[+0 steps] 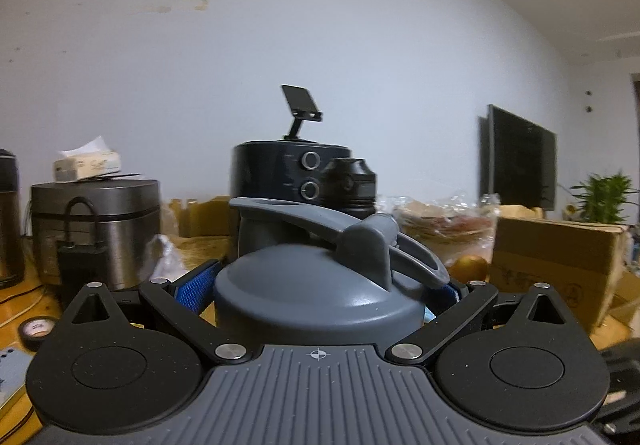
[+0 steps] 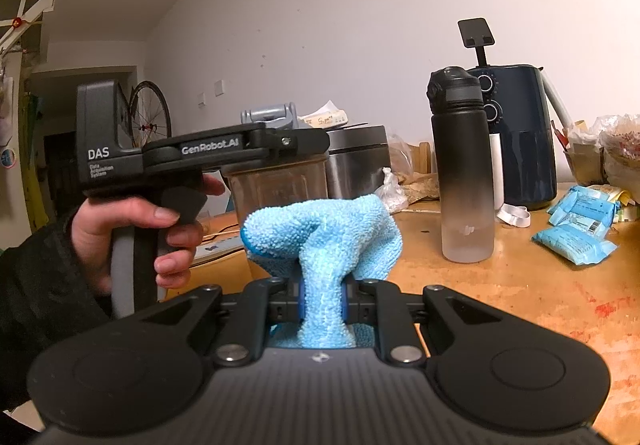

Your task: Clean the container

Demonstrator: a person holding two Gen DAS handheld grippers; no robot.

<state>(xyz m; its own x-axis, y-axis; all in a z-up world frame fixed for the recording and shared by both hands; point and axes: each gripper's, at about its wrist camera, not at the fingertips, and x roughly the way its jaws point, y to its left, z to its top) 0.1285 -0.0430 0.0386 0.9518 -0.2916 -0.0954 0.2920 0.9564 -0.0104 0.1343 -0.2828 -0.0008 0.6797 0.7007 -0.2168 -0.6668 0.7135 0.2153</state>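
My left gripper (image 1: 320,293) is shut on a container with a grey lid (image 1: 320,293) and a loop handle (image 1: 332,221); its blue pads press the sides just under the lid. In the right wrist view the same container (image 2: 280,185) shows as a clear smoky tumbler held upright above the table by the left gripper (image 2: 256,149). My right gripper (image 2: 323,305) is shut on a light blue microfibre cloth (image 2: 324,237), which bunches up in front of the container's lower wall; whether it touches is unclear.
A black-to-clear water bottle (image 2: 464,165) stands on the wooden table (image 2: 520,285), with a dark air fryer (image 2: 520,133) behind it. A steel rice cooker (image 1: 96,229), blue packets (image 2: 576,233), a cardboard box (image 1: 556,265) and bags crowd the back.
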